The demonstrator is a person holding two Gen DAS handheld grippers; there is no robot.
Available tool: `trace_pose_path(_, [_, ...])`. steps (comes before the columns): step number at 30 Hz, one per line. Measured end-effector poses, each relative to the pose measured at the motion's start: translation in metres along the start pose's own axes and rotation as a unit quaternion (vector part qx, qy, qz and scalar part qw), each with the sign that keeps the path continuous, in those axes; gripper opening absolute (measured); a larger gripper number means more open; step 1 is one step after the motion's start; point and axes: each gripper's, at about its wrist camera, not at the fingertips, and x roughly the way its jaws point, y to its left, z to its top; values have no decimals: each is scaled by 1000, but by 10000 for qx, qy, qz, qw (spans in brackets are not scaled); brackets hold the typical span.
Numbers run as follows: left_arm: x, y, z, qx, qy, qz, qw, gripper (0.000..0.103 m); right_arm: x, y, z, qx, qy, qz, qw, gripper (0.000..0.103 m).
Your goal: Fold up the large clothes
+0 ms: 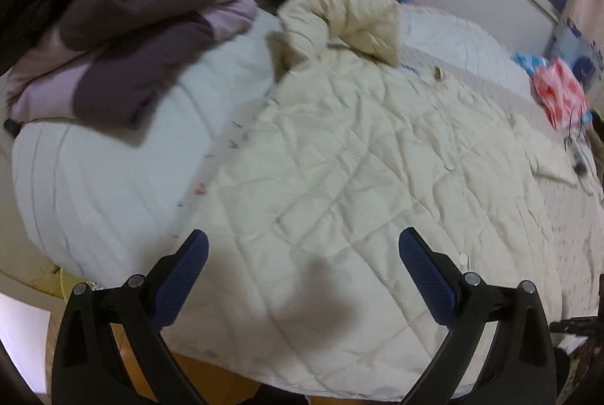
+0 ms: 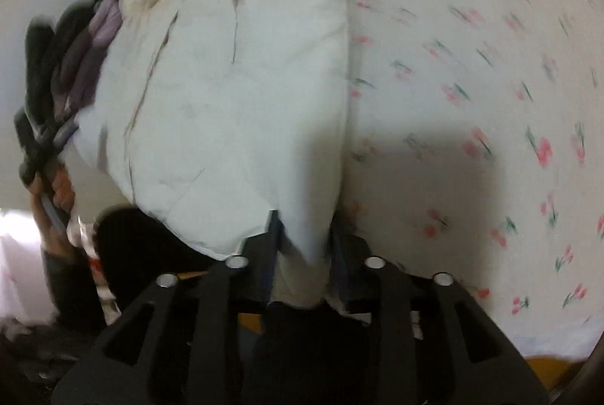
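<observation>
Bedroom: cream coat [image 1: 339, 148] spread on the bed [image 1: 105, 186]. Left claw [image 1: 302, 276] hovers open; right claw [image 2: 302, 235] pinches white fabric [image 2: 234, 95]. Next, probably fold it over.

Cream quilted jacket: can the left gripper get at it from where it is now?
Probably yes: the left gripper is open, directly over the cream quilted jacket, with nothing between its fingers and the fabric.

Dim indoor light, cool tint. Both views motion-blurred, esp. right wrist's edges. Heavy fisheye bend w/ black corners. Dark shadow on cream quilted padded coat [image 1: 339, 148], lower centre.
</observation>
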Motion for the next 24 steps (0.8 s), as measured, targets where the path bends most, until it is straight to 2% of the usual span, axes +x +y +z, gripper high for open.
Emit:
trace_pose_path(2, [6,-5,5,68,-14,92,9999,97,-30,4,4,-117,-555,183,9982,38])
trace_pose_path(4, [14,-11,18,62,-73,181,9998,97,-68,6,20,-183,-1314,260,9908,75])
trace_pose_path(6, [19,-19,29,-20,-164,168,9997,97,-103,-14,32,1,-1921,448,9804,87])
trace_pose_path(8, [26,-31,40,-73,-259,137,9995,97,-123,-40,57,422,-2449,848,9649,88])
trace_pose_path(10, [36,-51,52,45,-363,199,9991,97,-131,-86,80,1073,-2810,1136,9469,88])
trace_pose_path(12, [45,-77,69,482,-478,316,9972,97,-126,-137,104,1715,-3044,1496,9250,88])
trace_pose_path(13, [49,-91,80,734,-591,498,9943,97,-125,-161,115,1969,-3184,1603,9133,88])
trace_pose_path(16, [52,-112,101,1047,-859,670,9885,97,-126,-213,144,2400,-3578,1640,8874,88])
trace_pose_path(18, [54,-116,110,957,-995,626,9884,97,-127,-241,162,2630,-3835,1579,8711,88])
trace_pose_path(21, [68,-117,111,718,-983,384,9918,97,-126,-268,193,2855,-4163,1529,8496,88])
trace_pose_path(24, [83,-119,111,885,-1103,593,9882,97,-139,-298,217,2917,-4290,1347,8442,88])
